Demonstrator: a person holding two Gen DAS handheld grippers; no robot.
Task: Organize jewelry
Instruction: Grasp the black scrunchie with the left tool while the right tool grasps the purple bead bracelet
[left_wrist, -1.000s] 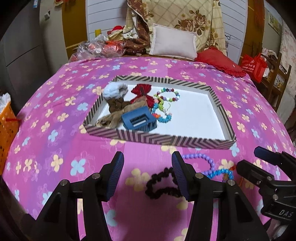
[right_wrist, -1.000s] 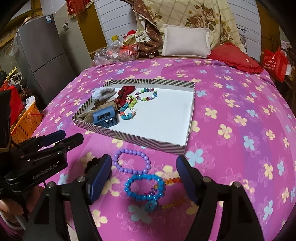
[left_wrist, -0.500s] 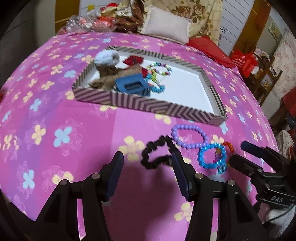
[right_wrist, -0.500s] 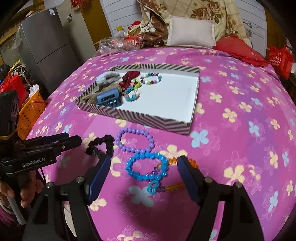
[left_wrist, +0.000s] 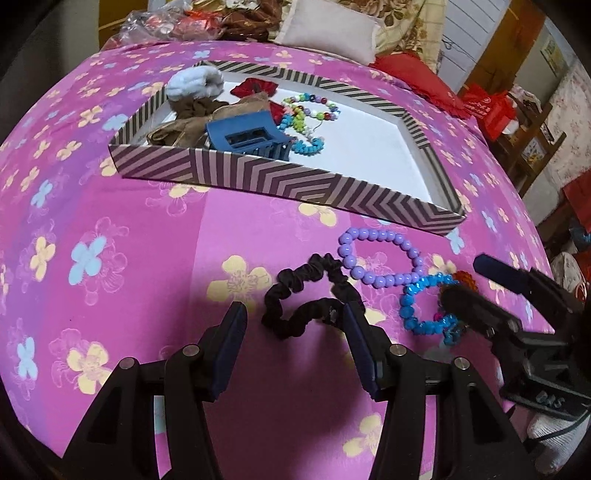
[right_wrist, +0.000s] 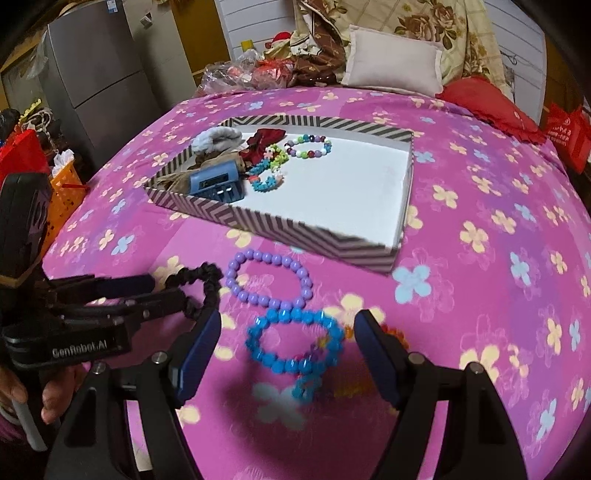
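A black scrunchie (left_wrist: 306, 295) lies on the pink flowered bedspread, with my open left gripper (left_wrist: 293, 325) low around its near end. It shows in the right wrist view (right_wrist: 199, 288) too. A purple bead bracelet (left_wrist: 380, 254) (right_wrist: 269, 277) and a blue bead bracelet (left_wrist: 424, 306) (right_wrist: 295, 343) lie to its right. My open right gripper (right_wrist: 288, 343) straddles the blue bracelet, with an orange bead piece (right_wrist: 395, 336) beside it. The striped tray (left_wrist: 280, 177) (right_wrist: 295, 232) behind holds a blue hair claw (left_wrist: 247, 136), scrunchies and bead bracelets (left_wrist: 310, 107).
A beige pillow (right_wrist: 391, 62) and a red cushion (right_wrist: 491, 107) lie at the bed's far end, with a heap of bags and cloth (right_wrist: 273, 70). A grey fridge (right_wrist: 96, 74) and an orange basket (right_wrist: 66, 188) stand off the left edge.
Both grippers have moved forward and down toward the bedspread. The left now reaches around the black scrunchie and the right around the blue bracelet. Both stay open.
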